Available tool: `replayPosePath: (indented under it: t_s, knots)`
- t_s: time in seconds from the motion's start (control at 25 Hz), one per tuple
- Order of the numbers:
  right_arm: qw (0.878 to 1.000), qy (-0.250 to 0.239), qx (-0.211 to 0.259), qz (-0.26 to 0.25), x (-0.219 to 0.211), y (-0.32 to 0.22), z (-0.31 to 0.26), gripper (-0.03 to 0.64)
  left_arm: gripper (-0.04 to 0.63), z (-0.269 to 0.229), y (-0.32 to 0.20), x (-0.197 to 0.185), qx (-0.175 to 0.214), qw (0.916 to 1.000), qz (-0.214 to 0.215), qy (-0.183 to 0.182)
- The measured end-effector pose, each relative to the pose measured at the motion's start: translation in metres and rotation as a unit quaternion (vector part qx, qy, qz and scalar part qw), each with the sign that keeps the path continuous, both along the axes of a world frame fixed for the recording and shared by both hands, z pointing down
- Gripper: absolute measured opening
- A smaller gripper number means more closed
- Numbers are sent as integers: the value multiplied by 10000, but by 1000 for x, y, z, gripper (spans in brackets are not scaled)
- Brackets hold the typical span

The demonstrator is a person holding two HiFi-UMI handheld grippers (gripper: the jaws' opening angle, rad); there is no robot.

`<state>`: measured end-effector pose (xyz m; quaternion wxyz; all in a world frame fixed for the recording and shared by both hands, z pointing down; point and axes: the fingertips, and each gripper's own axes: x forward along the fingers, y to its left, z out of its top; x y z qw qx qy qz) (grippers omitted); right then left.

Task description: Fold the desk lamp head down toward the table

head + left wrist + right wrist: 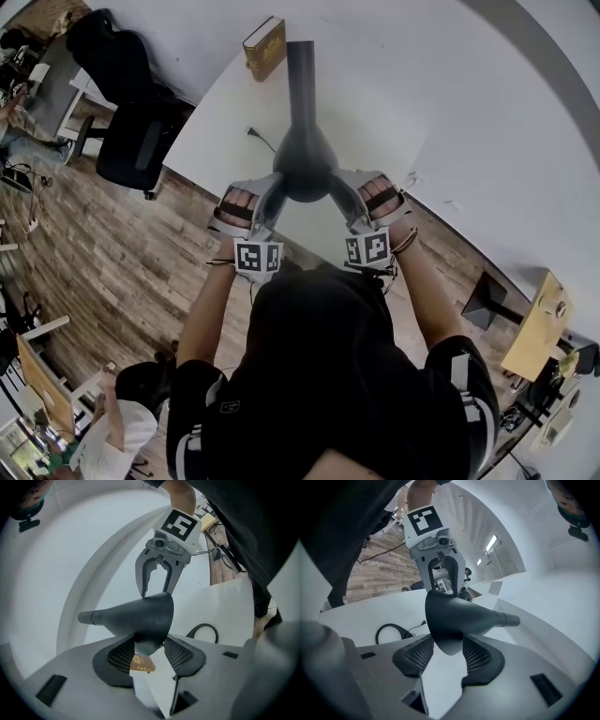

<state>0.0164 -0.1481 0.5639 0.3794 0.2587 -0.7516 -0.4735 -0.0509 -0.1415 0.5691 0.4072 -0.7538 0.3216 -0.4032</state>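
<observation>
In the head view, the lamp head (305, 167), a dark cone, hangs low over the white surface (366, 122), with its arm running away toward a brown book (264, 47) at the far edge. The left gripper (273, 190) and the right gripper (339, 190) meet it from opposite sides, each carried in a hand (237, 206). A plug and cable (259, 137) lie just left of the lamp.

In the left gripper view, the jaws stand wide, their ribbed pads (121, 657) flanking the lower rim of the lamp head (140, 618) without clamping it. The right gripper (156, 588) faces from beyond the cone, also spread. The book (142, 663) shows between the pads, and a cable loop (202, 631) lies on the surface.

In the right gripper view, the jaws are likewise wide apart, with the cone's rim (450, 630) sitting between the pads (477, 657), loose rather than gripped. The left gripper (446, 588) stands behind the lamp head.
</observation>
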Motion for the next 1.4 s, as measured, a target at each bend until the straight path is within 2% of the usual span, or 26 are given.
replayPosePath:
  t_s: [0.64, 1.24, 1.4]
  knots:
    - [9993, 305, -191, 122, -2, -18, 23, 232, 228, 23, -18, -2, -219, 9993, -11, -290]
    - [9993, 220, -274, 98, -2, -20, 23, 236, 231, 24, -18, -1, -358, 9993, 28, -103]
    - [9989, 194, -403, 144, 1, -16, 25, 221, 204, 28, -12, -5, -523, 9986, -42, -57]
